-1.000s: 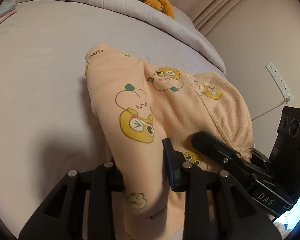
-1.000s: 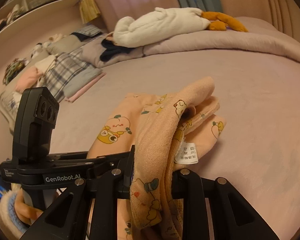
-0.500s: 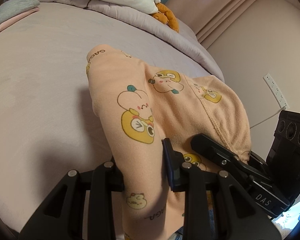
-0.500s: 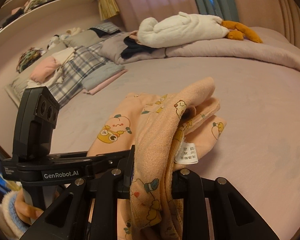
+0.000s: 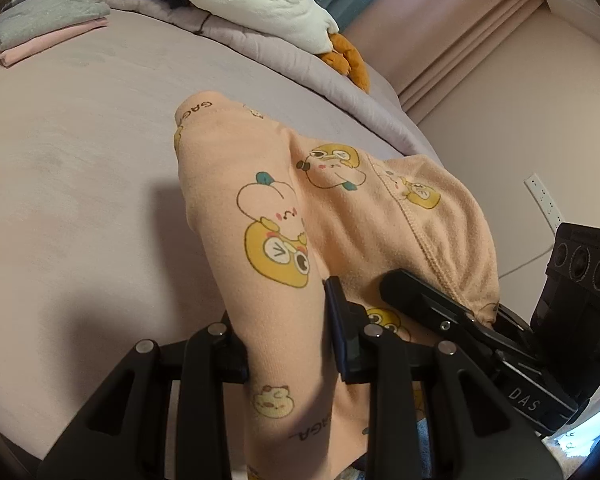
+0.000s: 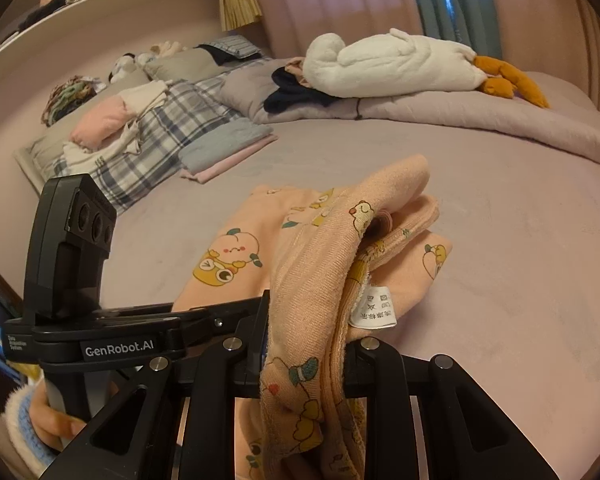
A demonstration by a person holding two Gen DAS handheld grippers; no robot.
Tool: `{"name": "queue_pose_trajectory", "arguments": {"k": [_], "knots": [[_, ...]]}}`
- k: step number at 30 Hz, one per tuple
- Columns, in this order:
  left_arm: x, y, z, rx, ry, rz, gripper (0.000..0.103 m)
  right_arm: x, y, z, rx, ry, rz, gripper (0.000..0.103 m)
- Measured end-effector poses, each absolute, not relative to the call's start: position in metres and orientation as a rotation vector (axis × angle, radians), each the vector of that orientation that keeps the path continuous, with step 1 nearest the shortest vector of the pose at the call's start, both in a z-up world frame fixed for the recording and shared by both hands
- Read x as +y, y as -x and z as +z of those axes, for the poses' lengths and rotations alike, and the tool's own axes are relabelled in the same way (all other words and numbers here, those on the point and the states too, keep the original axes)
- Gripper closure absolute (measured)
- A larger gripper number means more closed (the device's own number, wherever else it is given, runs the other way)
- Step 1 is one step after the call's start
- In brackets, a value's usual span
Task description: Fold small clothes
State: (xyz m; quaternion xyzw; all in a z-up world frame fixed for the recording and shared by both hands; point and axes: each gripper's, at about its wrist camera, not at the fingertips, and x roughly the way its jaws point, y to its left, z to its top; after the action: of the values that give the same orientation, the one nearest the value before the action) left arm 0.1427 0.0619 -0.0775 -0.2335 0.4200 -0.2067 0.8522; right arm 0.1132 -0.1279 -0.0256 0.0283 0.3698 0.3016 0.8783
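Observation:
A small peach garment (image 5: pixel 284 216) with yellow cartoon prints lies partly on the mauve bed, its near edge lifted. My left gripper (image 5: pixel 288 344) is shut on one part of that edge. My right gripper (image 6: pixel 312 340) is shut on a bunched part of the same garment (image 6: pixel 320 264), where a white label (image 6: pixel 374 312) hangs out. The right gripper shows in the left wrist view (image 5: pixel 480 332), close beside the left one. The left gripper shows in the right wrist view (image 6: pixel 148 336) at the left.
The mauve bed (image 6: pixel 500 208) stretches ahead. A white plush goose (image 6: pixel 392 64) lies on a rolled quilt at the far side. Folded clothes (image 6: pixel 228 144) and pillows lie at the far left. A wall with a socket strip (image 5: pixel 544 204) is at the right.
Both grippers have tilted upward with the garment still held, so more of the far end of the bed shows. The garment's shape is nearly the same.

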Motion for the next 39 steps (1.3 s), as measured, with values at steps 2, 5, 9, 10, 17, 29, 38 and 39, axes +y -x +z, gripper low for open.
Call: {"name": "queue_pose_trajectory", "arguments": {"k": [2, 5, 9, 10, 17, 29, 38, 39], "knots": [[0.069, -0.144, -0.077, 0.874, 0.491, -0.430, 0.075, -0.121, -0.118, -0.026, 0.774, -0.058, 0.635, 0.078], [0.078, -0.149, -0.076, 0.864, 0.490, -0.426, 0.075, -0.114, -0.123, -0.025, 0.770, -0.054, 0.640, 0.078], [0.085, -0.156, -0.073, 0.840, 0.477, -0.423, 0.075, -0.106, -0.131, -0.021, 0.753, -0.049, 0.643, 0.078], [0.087, -0.160, -0.072, 0.836, 0.475, -0.424, 0.075, -0.104, -0.133, -0.021, 0.748, -0.047, 0.642, 0.078], [0.088, -0.185, -0.070, 0.827, 0.462, -0.427, 0.075, -0.098, -0.152, -0.018, 0.735, -0.034, 0.628, 0.078], [0.091, -0.243, -0.068, 0.829, 0.419, -0.425, 0.075, -0.093, -0.199, -0.018, 0.724, -0.040, 0.612, 0.078], [0.084, -0.280, -0.070, 0.831, 0.381, -0.427, 0.075, -0.098, -0.231, -0.021, 0.720, -0.059, 0.599, 0.078], [0.083, -0.284, -0.070, 0.830, 0.375, -0.426, 0.075, -0.099, -0.235, -0.022, 0.720, -0.060, 0.597, 0.078]]}}
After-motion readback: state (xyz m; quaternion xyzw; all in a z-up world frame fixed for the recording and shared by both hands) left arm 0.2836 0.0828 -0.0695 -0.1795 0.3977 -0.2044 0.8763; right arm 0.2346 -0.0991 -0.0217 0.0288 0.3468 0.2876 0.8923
